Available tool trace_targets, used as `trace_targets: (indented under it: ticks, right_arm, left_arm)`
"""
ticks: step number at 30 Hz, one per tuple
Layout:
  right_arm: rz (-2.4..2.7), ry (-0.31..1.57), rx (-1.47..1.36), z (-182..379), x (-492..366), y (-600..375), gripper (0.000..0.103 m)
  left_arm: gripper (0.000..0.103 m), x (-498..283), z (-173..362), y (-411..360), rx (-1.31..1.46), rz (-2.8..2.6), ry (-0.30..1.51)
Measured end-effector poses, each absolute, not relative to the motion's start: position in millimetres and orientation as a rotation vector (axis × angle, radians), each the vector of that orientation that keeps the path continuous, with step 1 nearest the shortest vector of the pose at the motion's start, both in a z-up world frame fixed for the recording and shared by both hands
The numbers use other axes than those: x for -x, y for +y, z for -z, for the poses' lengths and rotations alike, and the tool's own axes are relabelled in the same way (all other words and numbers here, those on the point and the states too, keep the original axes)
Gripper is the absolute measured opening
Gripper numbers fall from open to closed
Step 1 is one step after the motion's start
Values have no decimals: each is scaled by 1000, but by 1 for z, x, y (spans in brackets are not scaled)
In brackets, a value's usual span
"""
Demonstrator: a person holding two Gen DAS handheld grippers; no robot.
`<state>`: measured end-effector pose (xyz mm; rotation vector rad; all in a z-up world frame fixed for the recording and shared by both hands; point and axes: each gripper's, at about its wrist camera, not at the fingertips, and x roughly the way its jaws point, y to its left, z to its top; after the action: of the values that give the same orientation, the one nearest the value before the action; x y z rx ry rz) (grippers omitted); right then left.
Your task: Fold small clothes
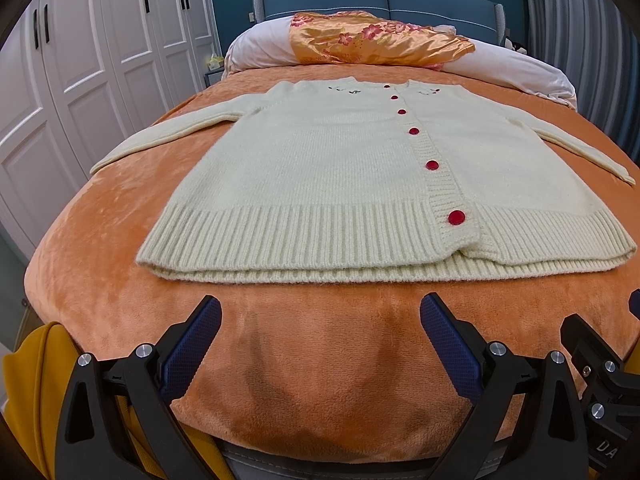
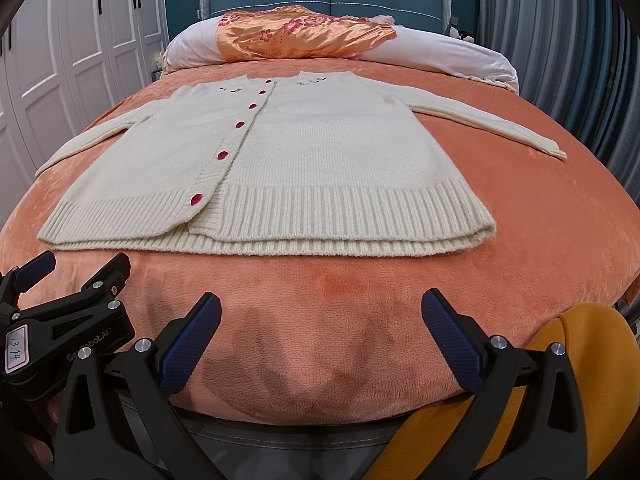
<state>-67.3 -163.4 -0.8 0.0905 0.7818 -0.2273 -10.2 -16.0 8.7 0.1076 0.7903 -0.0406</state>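
A cream knitted cardigan (image 1: 328, 160) (image 2: 304, 152) with red buttons lies flat and face up on the orange blanket, both sleeves spread out to the sides, its ribbed hem toward me. My left gripper (image 1: 320, 312) hangs open over bare blanket just short of the hem, nothing between its blue pads. In the right wrist view my right gripper (image 2: 320, 308) is open too, also short of the hem and holding nothing. The left gripper (image 2: 74, 270) shows at that view's lower left. A piece of the right gripper juts in at the left wrist view's right edge.
The bed's orange blanket (image 1: 304, 360) (image 2: 540, 220) fills most of both views. A white pillow with an orange floral cover (image 1: 372, 40) lies at the blue headboard. White wardrobe doors (image 1: 80, 60) stand on the left. Yellow cloth (image 2: 580, 360) sits at the near edge.
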Motion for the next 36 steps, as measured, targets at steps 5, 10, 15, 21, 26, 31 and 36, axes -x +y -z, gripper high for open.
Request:
trace_targets:
  ticks: [5, 10, 15, 21, 26, 31, 36]
  right_arm:
    - [227, 782, -90, 1, 67, -163, 98]
    - [228, 782, -92, 1, 67, -163, 98]
    - [226, 782, -91, 1, 67, -164, 98]
    - [225, 783, -92, 1, 67, -164, 98]
    - [234, 760, -156, -8, 63, -184, 98]
    - [304, 677, -170, -34, 41, -251, 98]
    - [433, 655, -247, -50, -6, -364, 98]
  left_arm:
    - [98, 10, -9, -16, -108, 41, 791]
    - [98, 10, -9, -16, -108, 42, 791]
    - [98, 11, -9, -16, -108, 42, 792]
    - [98, 11, -9, -15, -106, 42, 795]
    - [98, 8, -21, -2, -70, 33, 783]
    - [98, -19, -43, 23, -49, 8, 760]
    - [98, -63, -65, 31, -46, -47, 742]
